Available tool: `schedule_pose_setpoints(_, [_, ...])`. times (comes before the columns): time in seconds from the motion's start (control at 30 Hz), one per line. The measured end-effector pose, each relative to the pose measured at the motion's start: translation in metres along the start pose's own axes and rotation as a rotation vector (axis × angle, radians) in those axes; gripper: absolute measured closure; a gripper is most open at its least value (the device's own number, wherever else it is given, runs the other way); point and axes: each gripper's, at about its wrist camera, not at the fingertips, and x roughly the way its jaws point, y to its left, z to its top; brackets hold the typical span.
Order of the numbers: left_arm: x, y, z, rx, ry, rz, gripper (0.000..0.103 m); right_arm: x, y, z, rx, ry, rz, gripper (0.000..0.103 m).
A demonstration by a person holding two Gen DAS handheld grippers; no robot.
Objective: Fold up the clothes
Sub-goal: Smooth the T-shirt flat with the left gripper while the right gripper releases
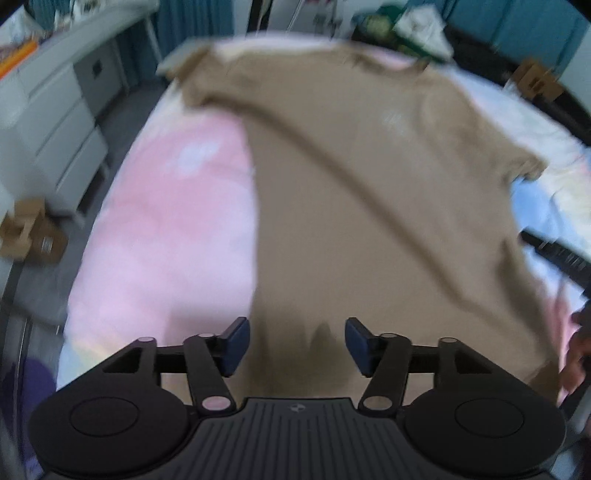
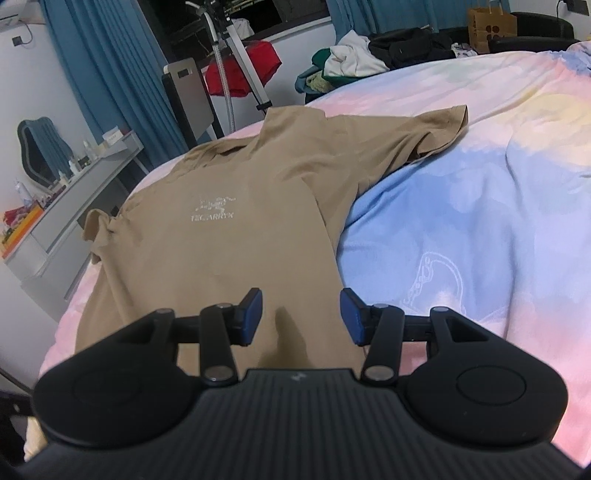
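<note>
A tan short-sleeved T-shirt (image 2: 229, 236) with a pale chest logo lies spread flat on the pastel bed cover (image 2: 461, 221), collar far, hem near. My right gripper (image 2: 301, 317) is open over the hem near its right corner, nothing between its blue pads. In the blurred left wrist view the same shirt (image 1: 351, 184) fills the middle, with a long diagonal crease. My left gripper (image 1: 295, 345) is open over the hem near its left edge, empty.
A grey desk with drawers (image 1: 55, 122) stands left of the bed; a cardboard box (image 1: 29, 236) lies on the floor. A pile of clothes (image 2: 354, 59), a tripod (image 2: 243, 62) and a paper bag (image 2: 491, 26) stand beyond the far edge. Blue curtains (image 2: 96, 74) hang behind.
</note>
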Motion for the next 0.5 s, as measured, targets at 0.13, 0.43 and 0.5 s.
schedule_pose_setpoints(0.13, [-0.006, -0.031, 0.019, 0.024, -0.142, -0.026, 0.031, -0.009, 0.0, 0.003, -0.004, -0.059, -0.004, 0.053])
schedule_pose_setpoints(0.43, [0.019, -0.071, 0.041, 0.056, -0.391, -0.036, 0.024, -0.023, -0.006, 0.007, 0.0, -0.166, -0.035, 0.053])
schedule_pose_setpoints(0.5, [0.031, -0.072, 0.038, 0.044, -0.425, -0.033, 0.023, -0.022, -0.007, 0.007, 0.006, -0.175, -0.038, 0.053])
